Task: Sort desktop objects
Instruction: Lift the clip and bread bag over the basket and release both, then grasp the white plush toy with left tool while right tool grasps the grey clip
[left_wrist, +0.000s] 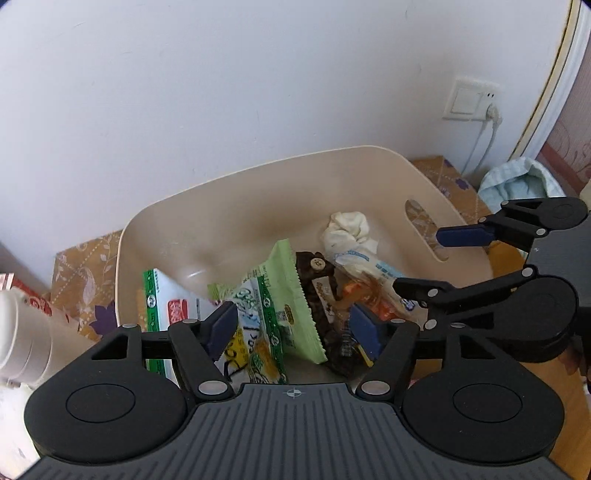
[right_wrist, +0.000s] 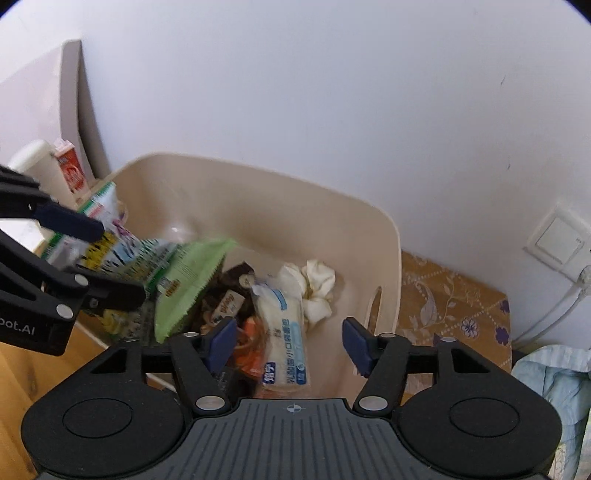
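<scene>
Several snack packets are seen in the left wrist view, piled in a beige bin (left_wrist: 388, 177) that stands against a white wall (left_wrist: 221, 92). The left gripper (left_wrist: 293, 328) is held wide open above the pile, with nothing between its fingers; just beneath lie a green packet (left_wrist: 284, 295) and a brown wrapper (left_wrist: 317, 291), with a crumpled white tissue (left_wrist: 347, 229) farther back. The right gripper (left_wrist: 432, 262) is seen at the right, spread open and empty too. The packets may be judged light, thin and slippery (crinkly film), so a hold is best taken at a sealed edge.

In the right wrist view, the right gripper (right_wrist: 290, 345) is shown parted wide over a white bread packet (right_wrist: 284, 328), which looks soft and easily squashed; it should be pinched at its end seam. The bin is set on a patterned cloth (right_wrist: 450, 295); a wall switch (right_wrist: 557, 240) and a bare wooden floor (right_wrist: 22, 369) are visible beside it.
</scene>
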